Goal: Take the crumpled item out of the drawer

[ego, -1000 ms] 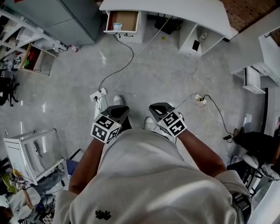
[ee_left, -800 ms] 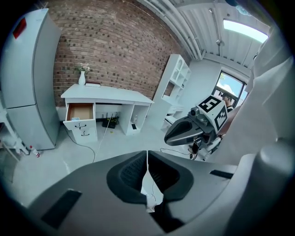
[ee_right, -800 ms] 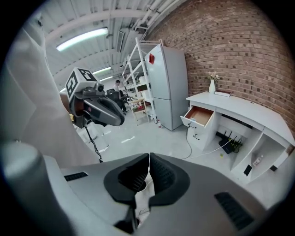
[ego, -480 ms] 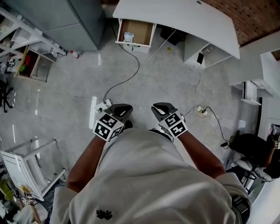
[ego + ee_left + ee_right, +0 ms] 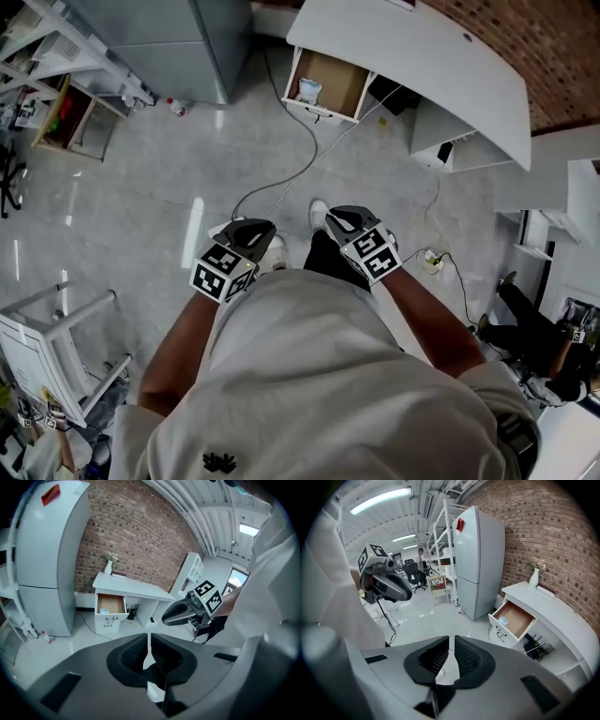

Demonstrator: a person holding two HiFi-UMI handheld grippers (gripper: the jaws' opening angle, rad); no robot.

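The open drawer (image 5: 325, 82) of a white desk (image 5: 422, 52) lies far ahead across the floor. A small pale crumpled item (image 5: 307, 91) rests in its front left corner. The drawer (image 5: 110, 603) with the item (image 5: 102, 611) is also small in the left gripper view, and the drawer (image 5: 514, 619) and item (image 5: 503, 620) show in the right gripper view. My left gripper (image 5: 249, 229) and right gripper (image 5: 339, 219) are held close to the person's body, well short of the drawer. Both the left gripper (image 5: 149, 644) and the right gripper (image 5: 451, 651) are shut on nothing.
A grey fridge (image 5: 178, 42) stands left of the desk, a small bottle (image 5: 174, 107) at its foot. Cables (image 5: 295, 169) run over the floor from the desk to a power strip (image 5: 429, 261). A shelf unit (image 5: 70, 117) is at left and a white rack (image 5: 42, 342) at lower left.
The person has walked toward the desk, so the drawer looks nearer and further right in the head view. Both grippers keep their pose and stay shut.
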